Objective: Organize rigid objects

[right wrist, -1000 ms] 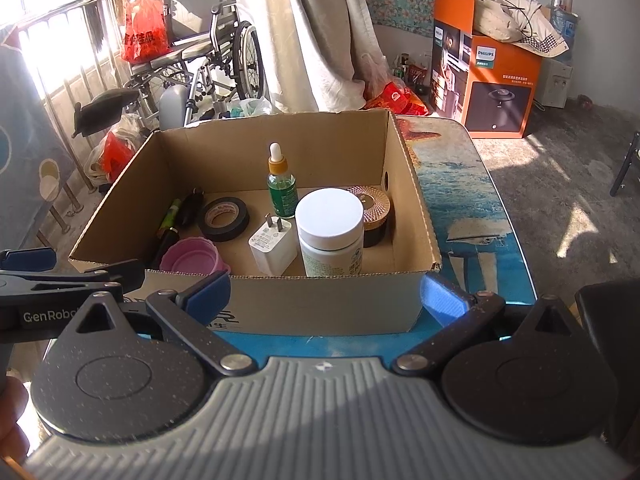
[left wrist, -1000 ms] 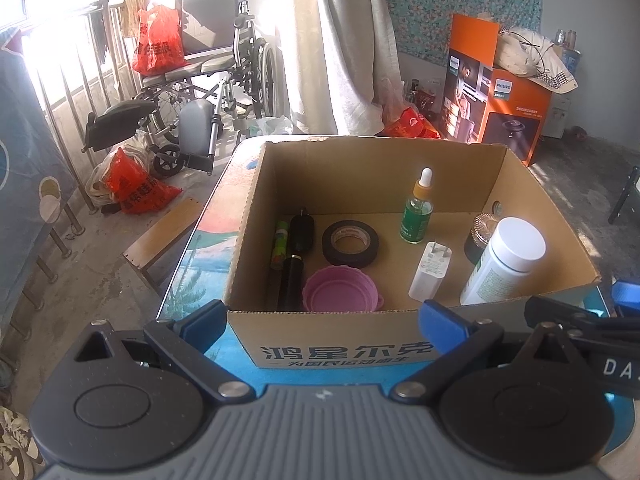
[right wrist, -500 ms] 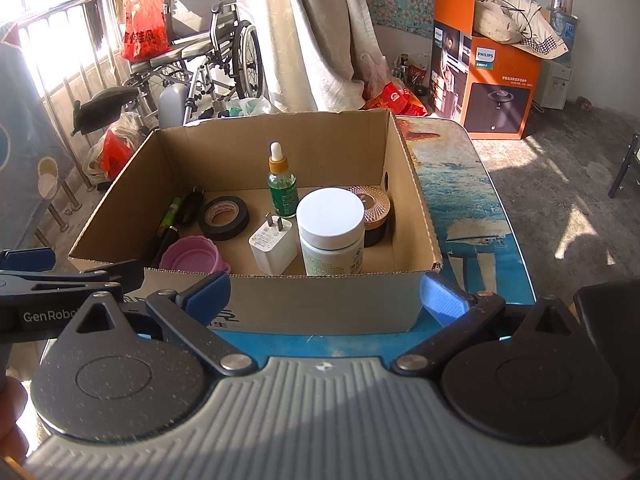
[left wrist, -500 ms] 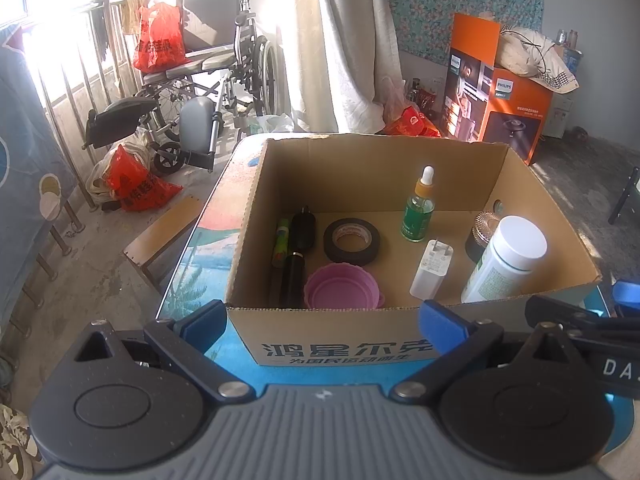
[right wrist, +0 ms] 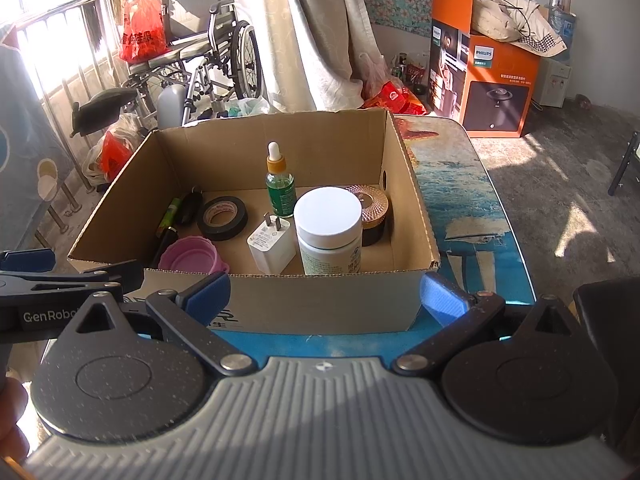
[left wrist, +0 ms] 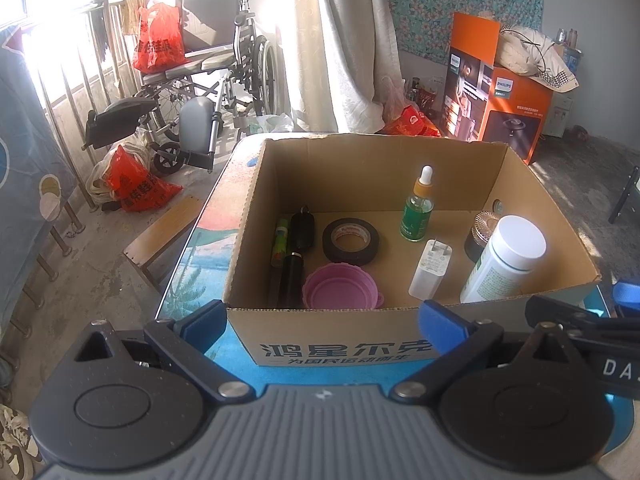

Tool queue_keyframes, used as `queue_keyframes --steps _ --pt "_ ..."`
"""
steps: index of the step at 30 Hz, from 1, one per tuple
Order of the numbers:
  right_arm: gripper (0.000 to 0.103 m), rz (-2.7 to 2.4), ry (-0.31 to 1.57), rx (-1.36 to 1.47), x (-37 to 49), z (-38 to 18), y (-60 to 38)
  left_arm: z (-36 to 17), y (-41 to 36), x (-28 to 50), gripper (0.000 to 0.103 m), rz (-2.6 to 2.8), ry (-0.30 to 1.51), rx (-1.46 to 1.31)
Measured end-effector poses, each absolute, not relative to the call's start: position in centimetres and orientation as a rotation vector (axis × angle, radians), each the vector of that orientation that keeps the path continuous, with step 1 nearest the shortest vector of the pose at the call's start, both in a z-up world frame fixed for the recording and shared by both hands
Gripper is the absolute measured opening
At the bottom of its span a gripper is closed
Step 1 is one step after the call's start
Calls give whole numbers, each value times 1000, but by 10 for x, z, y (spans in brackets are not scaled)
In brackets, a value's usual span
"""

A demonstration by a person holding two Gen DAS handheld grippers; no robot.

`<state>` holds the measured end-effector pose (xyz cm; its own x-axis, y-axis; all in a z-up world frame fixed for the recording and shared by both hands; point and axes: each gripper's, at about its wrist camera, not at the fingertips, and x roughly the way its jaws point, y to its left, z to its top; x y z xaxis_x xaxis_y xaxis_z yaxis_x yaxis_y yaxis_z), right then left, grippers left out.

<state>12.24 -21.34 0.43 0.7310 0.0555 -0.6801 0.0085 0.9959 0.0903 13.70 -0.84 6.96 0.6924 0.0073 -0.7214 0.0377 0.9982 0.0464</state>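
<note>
An open cardboard box stands on a blue patterned table. Inside it are a white-lidded jar, a green dropper bottle, a white charger plug, a black tape roll, a pink collapsible cup, a copper-lidded tin and dark pens at the left wall. My left gripper is open in front of the box's near wall, holding nothing. My right gripper is open at the same wall, also holding nothing.
A wheelchair and red plastic bags stand by a railing at the back left. A curtain hangs behind the table. An orange appliance carton sits on the floor at the back right. A wooden bench lies left of the table.
Both views have shifted only slightly; the box and its contents stay where they were, and both grippers stay open.
</note>
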Motion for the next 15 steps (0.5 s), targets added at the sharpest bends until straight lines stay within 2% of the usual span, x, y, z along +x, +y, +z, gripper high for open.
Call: queue_keyframes --steps 15 --pt "102 25 753 92 122 4 -215 70 -8 137 102 -17 806 59"
